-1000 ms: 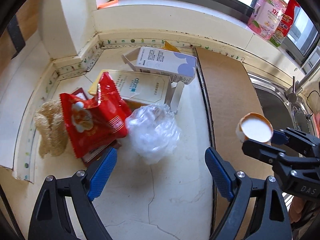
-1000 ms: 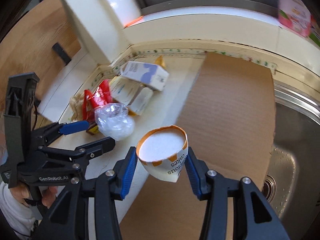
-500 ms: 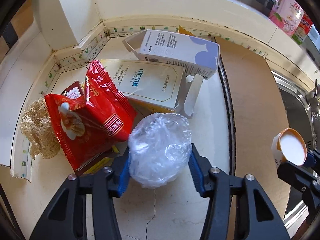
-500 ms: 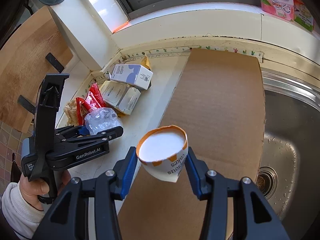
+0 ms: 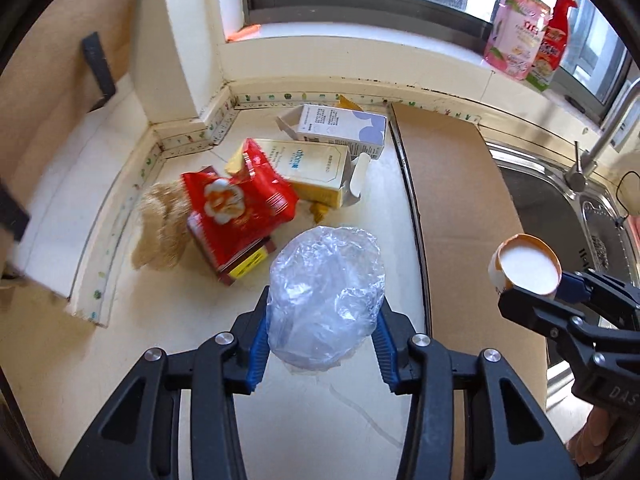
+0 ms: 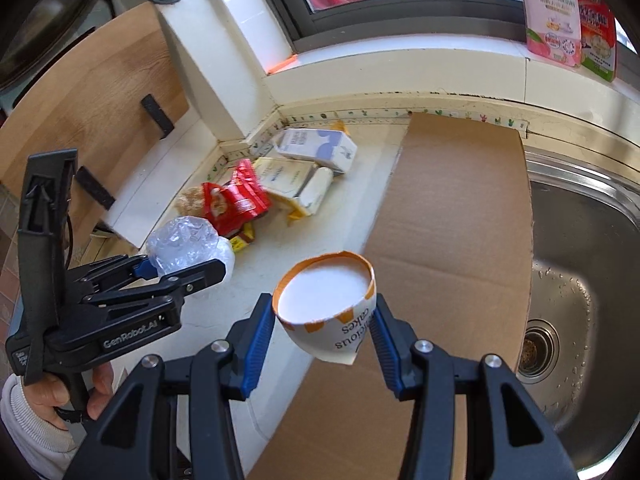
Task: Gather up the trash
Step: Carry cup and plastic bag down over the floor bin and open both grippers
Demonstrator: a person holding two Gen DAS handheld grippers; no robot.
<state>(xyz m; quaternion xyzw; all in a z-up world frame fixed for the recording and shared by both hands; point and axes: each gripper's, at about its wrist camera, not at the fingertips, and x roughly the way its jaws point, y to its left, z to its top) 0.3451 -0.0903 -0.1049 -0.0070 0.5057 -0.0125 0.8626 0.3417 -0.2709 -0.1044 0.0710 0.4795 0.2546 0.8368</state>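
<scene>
A: What is the left tool (image 5: pixel 320 344) doing?

B: Its blue pads are clamped on a crumpled clear plastic bag (image 5: pixel 325 296), one pad on each side, and the bag is held above the pale surface (image 5: pixel 304 420).

A: And the right tool (image 6: pixel 324 332)?

B: It is closed on a paper cake cup (image 6: pixel 326 308), white inside with an orange rim, its open mouth facing the camera. In the right wrist view the cup hangs over the edge of a flat sheet of cardboard (image 6: pixel 452 216).

A: Take that cardboard as the landmark. Where is the rest of the trash?

B: All to its left, in the corner of the surface. A white and purple carton (image 5: pixel 340 128) lies just beside the cardboard's far left edge. In front of it is a cream box (image 5: pixel 308 168) with an open flap. A red snack packet (image 5: pixel 236 208) leans on that box and lies on top of a dark red and yellow box (image 5: pixel 248 260). A tan fibrous scrubber (image 5: pixel 160 232) sits farthest from the cardboard.

A: And to the cardboard's right?

B: A steel sink (image 6: pixel 576 280), with pink and green pouches (image 6: pixel 568 20) on the window ledge behind.
</scene>
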